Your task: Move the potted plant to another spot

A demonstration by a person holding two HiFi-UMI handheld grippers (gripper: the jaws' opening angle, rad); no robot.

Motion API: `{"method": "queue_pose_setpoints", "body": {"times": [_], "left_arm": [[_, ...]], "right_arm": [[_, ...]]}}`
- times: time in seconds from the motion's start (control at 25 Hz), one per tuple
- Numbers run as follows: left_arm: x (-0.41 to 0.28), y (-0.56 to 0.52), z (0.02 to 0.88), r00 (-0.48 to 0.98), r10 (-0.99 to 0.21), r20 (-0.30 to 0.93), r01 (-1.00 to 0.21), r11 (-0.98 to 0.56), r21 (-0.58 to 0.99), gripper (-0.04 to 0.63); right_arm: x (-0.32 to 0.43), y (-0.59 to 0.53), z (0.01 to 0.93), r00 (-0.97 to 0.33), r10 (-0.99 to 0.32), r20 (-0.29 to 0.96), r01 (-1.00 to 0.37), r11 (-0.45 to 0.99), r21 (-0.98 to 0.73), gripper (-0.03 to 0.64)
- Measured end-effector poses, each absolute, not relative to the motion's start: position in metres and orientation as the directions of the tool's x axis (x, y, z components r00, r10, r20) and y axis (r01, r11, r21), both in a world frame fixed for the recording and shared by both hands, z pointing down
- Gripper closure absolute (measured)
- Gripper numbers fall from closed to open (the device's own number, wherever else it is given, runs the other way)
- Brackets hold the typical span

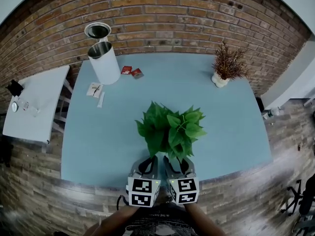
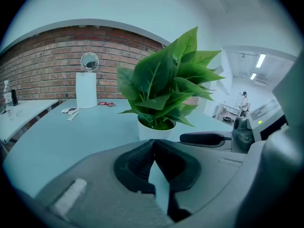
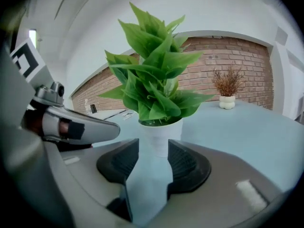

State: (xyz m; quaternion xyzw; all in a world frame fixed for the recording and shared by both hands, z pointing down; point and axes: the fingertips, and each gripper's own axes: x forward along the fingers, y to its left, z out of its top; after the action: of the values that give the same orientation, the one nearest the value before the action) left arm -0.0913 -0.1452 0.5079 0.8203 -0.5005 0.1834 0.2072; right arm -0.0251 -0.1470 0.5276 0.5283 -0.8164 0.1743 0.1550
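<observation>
A potted plant (image 1: 170,129) with broad green leaves stands in a white pot near the front edge of the light blue table (image 1: 236,122). In the right gripper view the white pot (image 3: 159,137) fills the gap between the jaws. My right gripper (image 3: 153,146) has its pads against both sides of the pot's lower part. In the head view the leaves hide the pot, and my right gripper (image 1: 179,163) reaches in under them. My left gripper (image 1: 150,162) sits just left of it, jaws together and empty. In the left gripper view my left gripper (image 2: 153,144) points at the pot (image 2: 154,131) from a short way off.
At the back left stand a white cylindrical bin (image 1: 104,62) and a round lid (image 1: 97,31). Red packets (image 1: 132,72) and paper slips (image 1: 96,90) lie near the bin. A dried plant in a white pot (image 1: 226,65) stands back right. A white side table (image 1: 34,102) is at the left, and a brick wall behind.
</observation>
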Motion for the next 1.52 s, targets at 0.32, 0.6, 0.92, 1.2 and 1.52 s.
{"method": "queue_pose_setpoints", "body": {"times": [0.32,0.6,0.92,1.2,1.52], "left_arm": [[-0.061,-0.128,0.494,0.404,-0.776,0.484,-0.912,-0.383,0.146,0.592],[-0.037,-0.119,0.474,0.391,-0.807,0.441,-0.919,-0.367,0.143,0.592],[-0.015,-0.105,0.460,0.376,-0.828,0.416,-0.926,-0.353,0.135,0.592],[-0.006,-0.095,0.454,0.356,-0.841,0.408,-0.933,-0.342,0.111,0.592],[-0.001,-0.089,0.451,0.343,-0.848,0.404,-0.937,-0.339,0.084,0.592]], "right_arm": [[-0.008,-0.130,0.491,-0.465,-0.805,0.368,-0.885,0.440,-0.155,0.488],[0.009,-0.117,0.467,-0.493,-0.800,0.341,-0.869,0.471,-0.151,0.536],[0.030,-0.104,0.452,-0.508,-0.793,0.336,-0.858,0.499,-0.120,0.611],[0.041,-0.097,0.448,-0.528,-0.780,0.336,-0.846,0.519,-0.124,0.612],[0.046,-0.093,0.444,-0.545,-0.772,0.327,-0.836,0.532,-0.136,0.612]]}}
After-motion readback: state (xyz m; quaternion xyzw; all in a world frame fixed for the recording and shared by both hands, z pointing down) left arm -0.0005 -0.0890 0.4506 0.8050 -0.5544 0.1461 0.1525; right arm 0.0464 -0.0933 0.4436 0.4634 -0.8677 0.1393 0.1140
